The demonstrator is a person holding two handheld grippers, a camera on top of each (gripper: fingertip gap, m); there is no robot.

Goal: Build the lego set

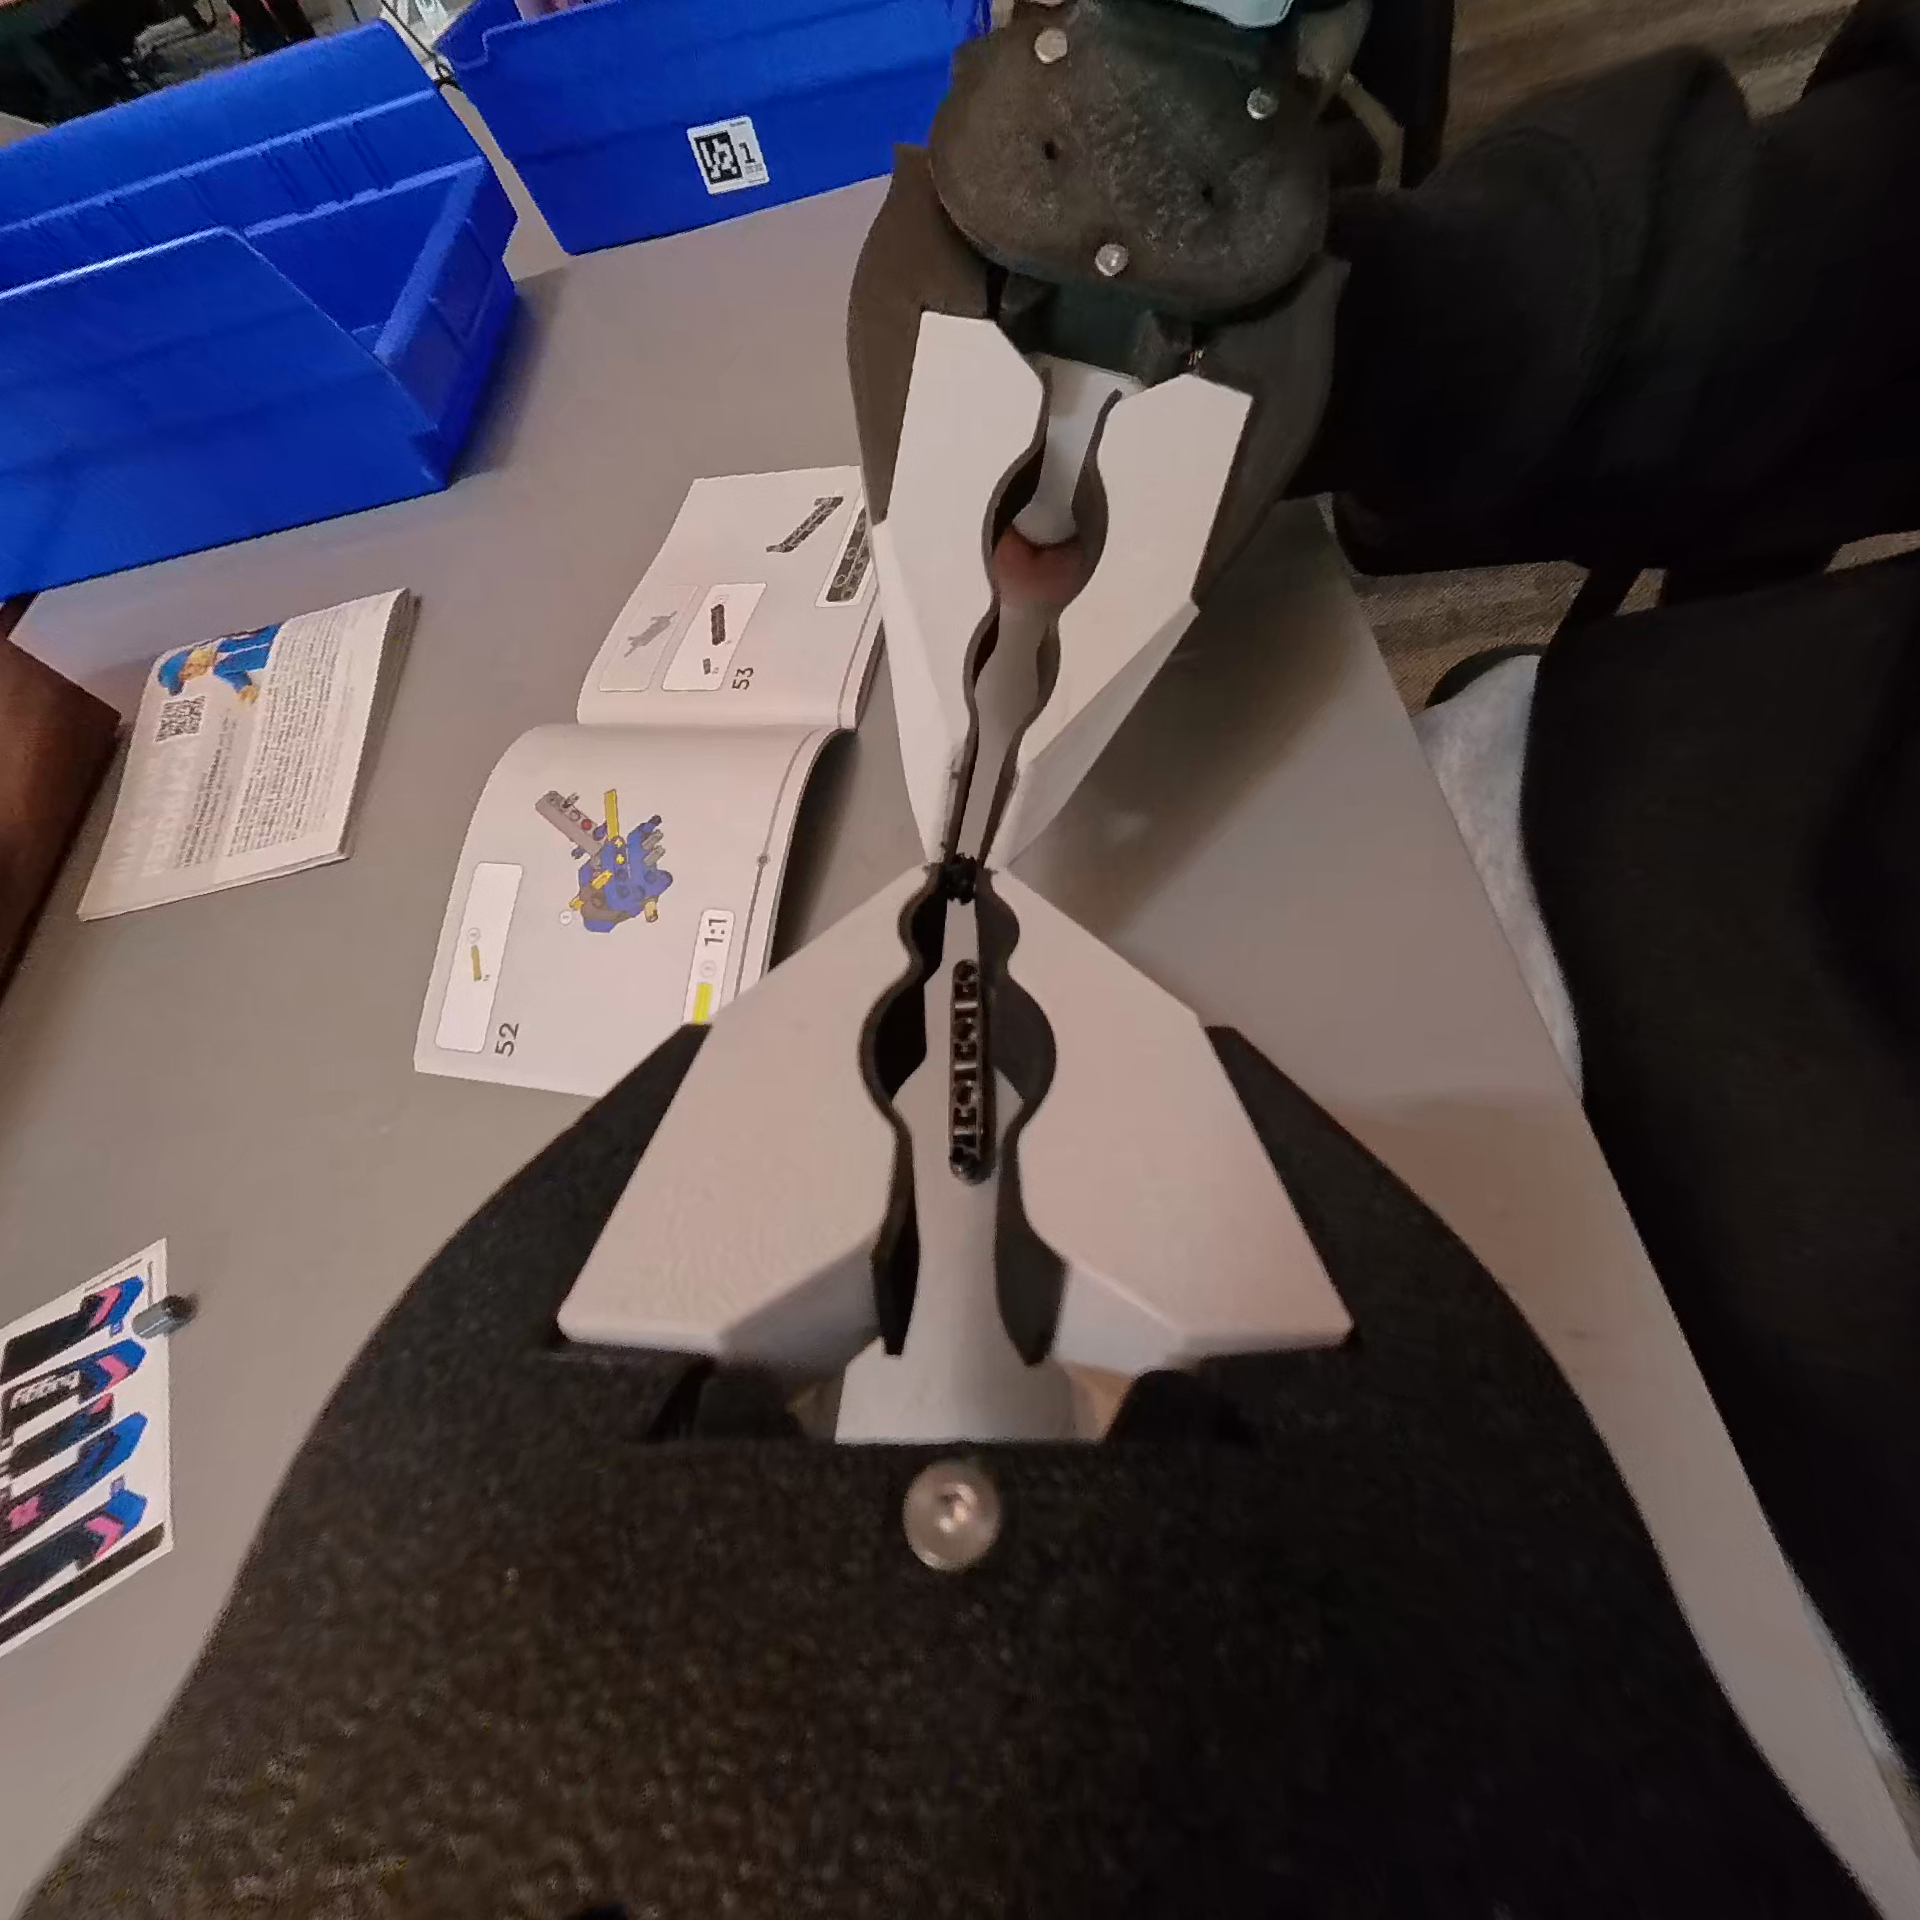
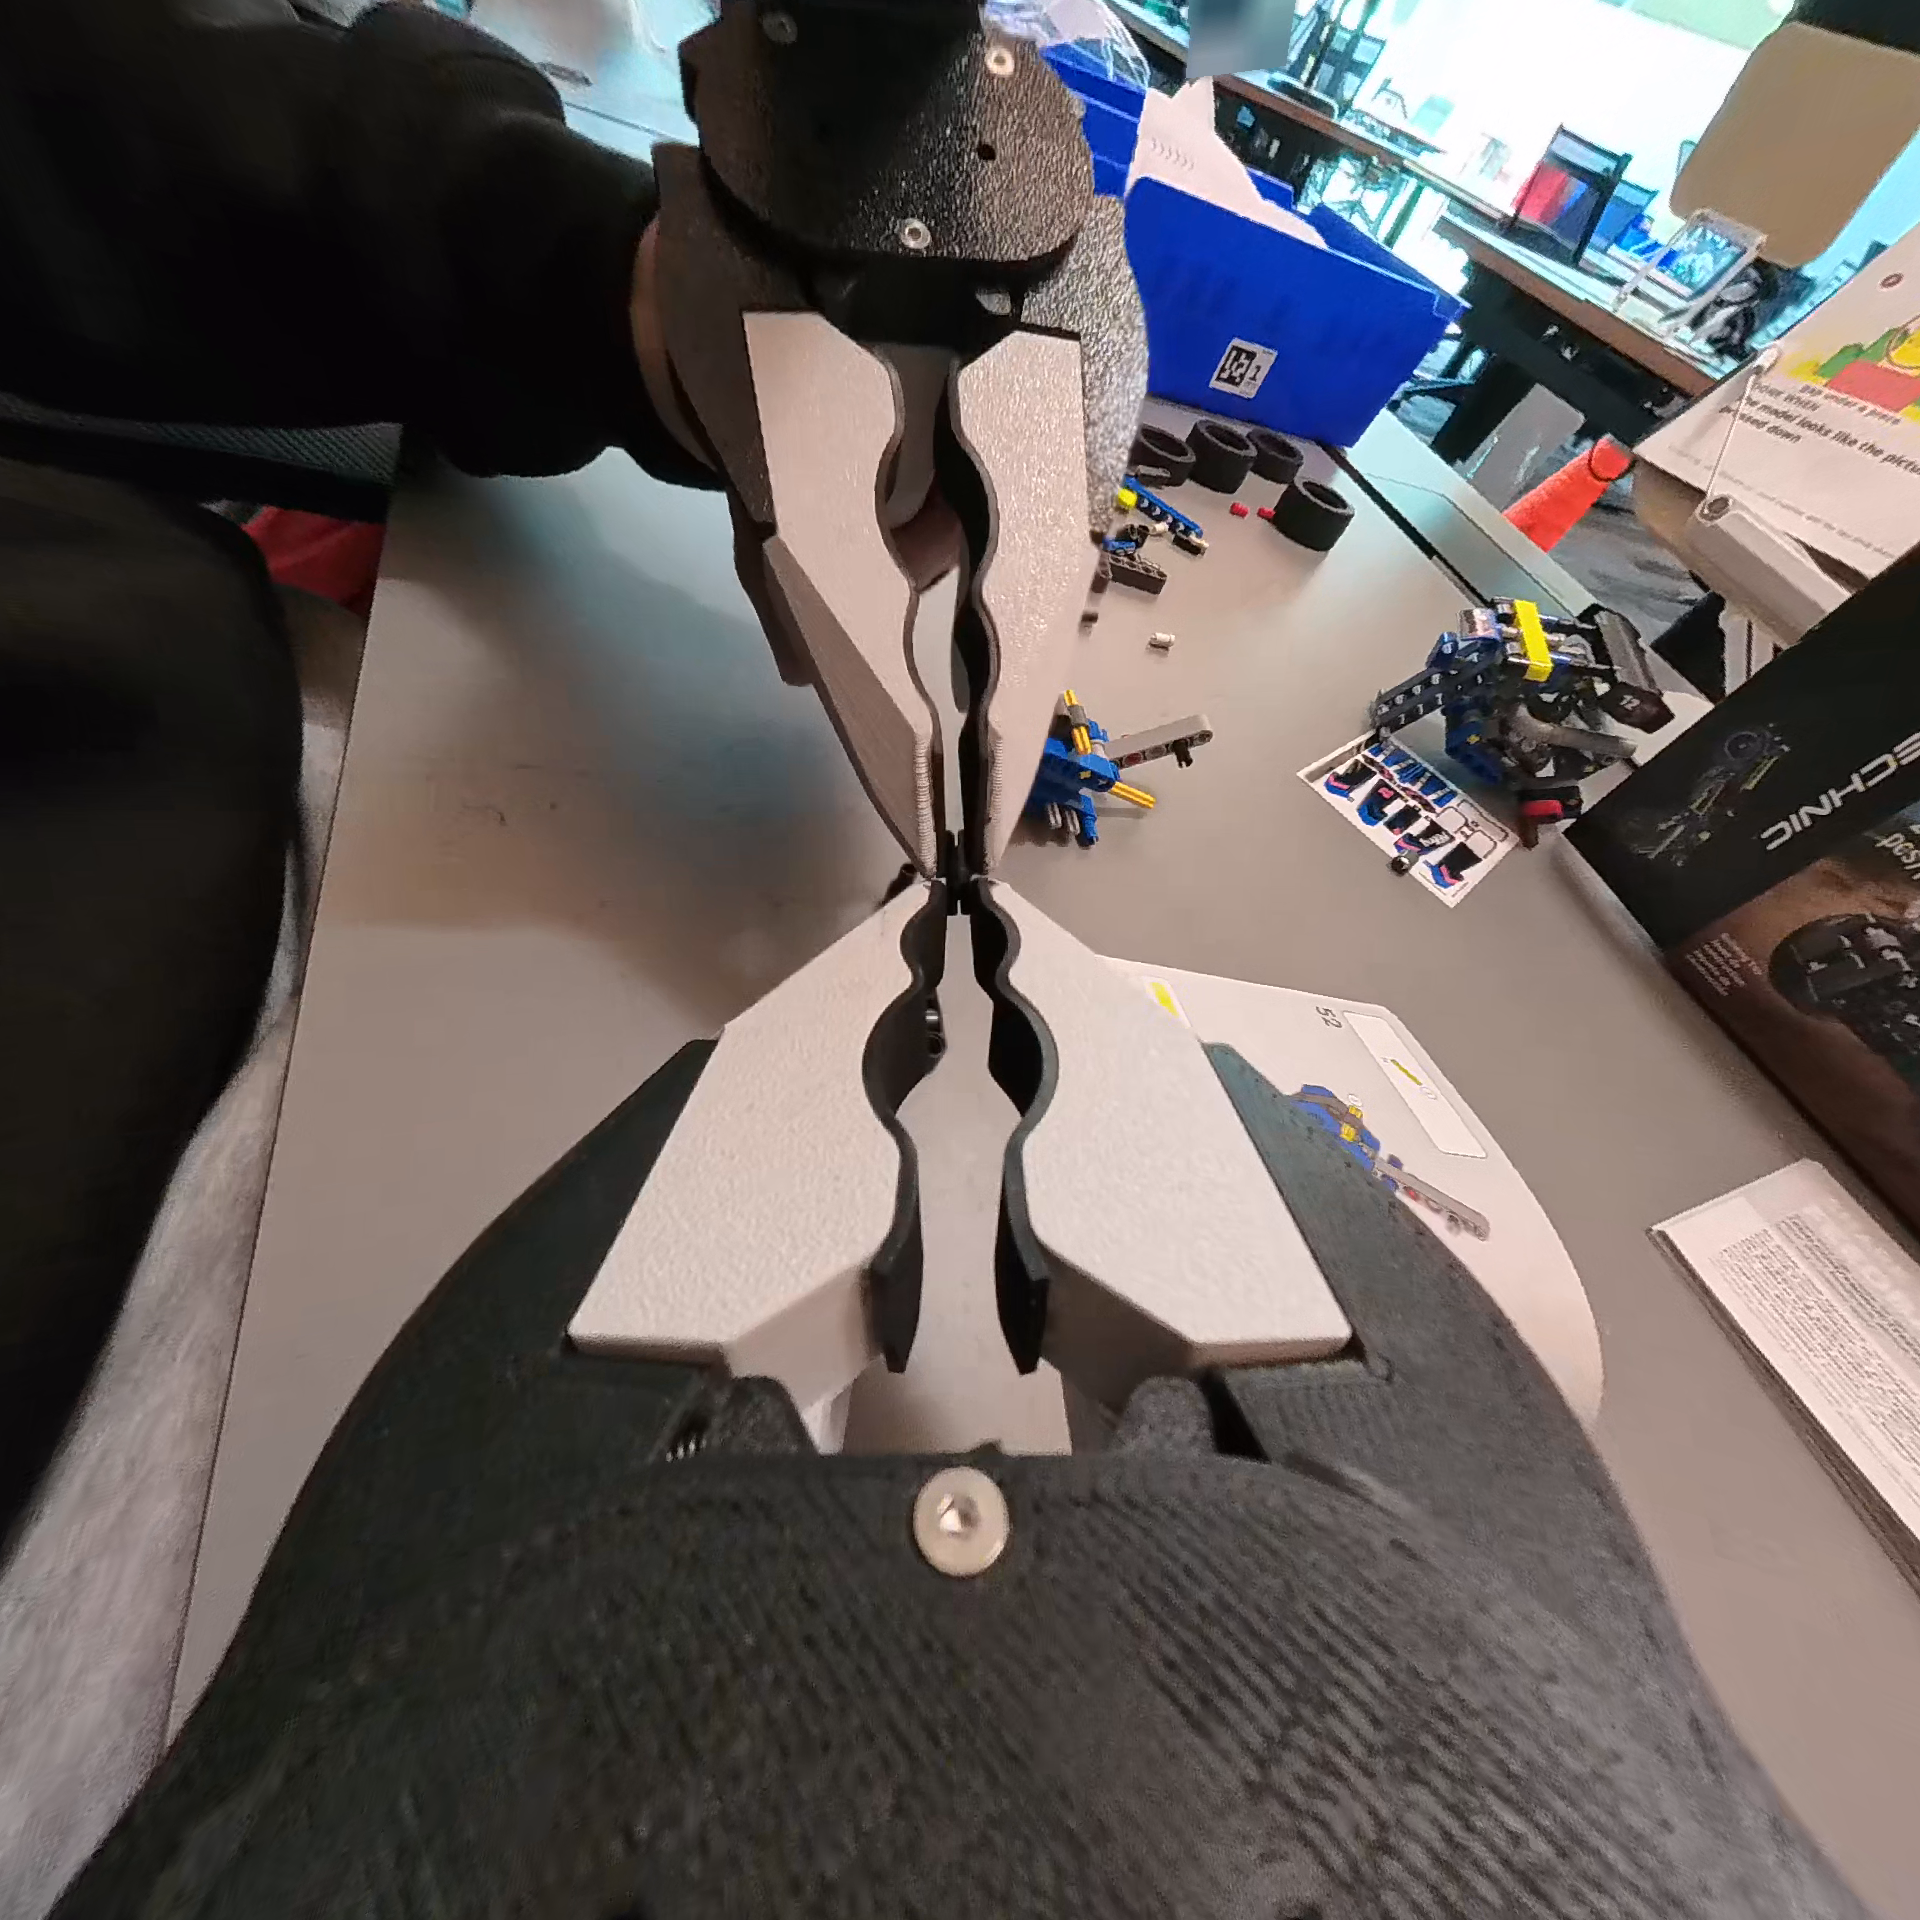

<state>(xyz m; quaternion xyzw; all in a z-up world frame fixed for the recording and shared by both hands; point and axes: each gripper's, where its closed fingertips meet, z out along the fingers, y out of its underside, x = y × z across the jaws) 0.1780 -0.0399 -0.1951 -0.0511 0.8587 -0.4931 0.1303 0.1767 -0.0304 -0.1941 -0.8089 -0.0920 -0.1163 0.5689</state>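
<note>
In the left wrist view my left gripper (image 1: 958,906) is shut on a black Lego beam (image 1: 974,1070) that lies lengthwise between its fingers, above the grey table (image 1: 1195,935). My right gripper (image 1: 961,847) comes from the far side and meets it tip to tip. A small black pin (image 1: 958,881) sits where the tips meet, pinched in the right gripper's shut tips. In the right wrist view my right gripper (image 2: 954,902) faces the left gripper (image 2: 951,844) the same way. A blue and yellow sub-assembly (image 2: 1091,774) lies on the table behind.
An open instruction booklet (image 1: 644,883) lies under the grippers. A larger blue model (image 2: 1517,707), sticker sheet (image 2: 1403,821), black tyres (image 2: 1226,452), loose pieces (image 2: 1143,540) and the set's box (image 2: 1818,935) lie right. Blue bins (image 1: 239,312) stand behind; a leaflet (image 1: 249,748) lies left. Only a small space, under 4 cm, lies between the two pairs of fingers.
</note>
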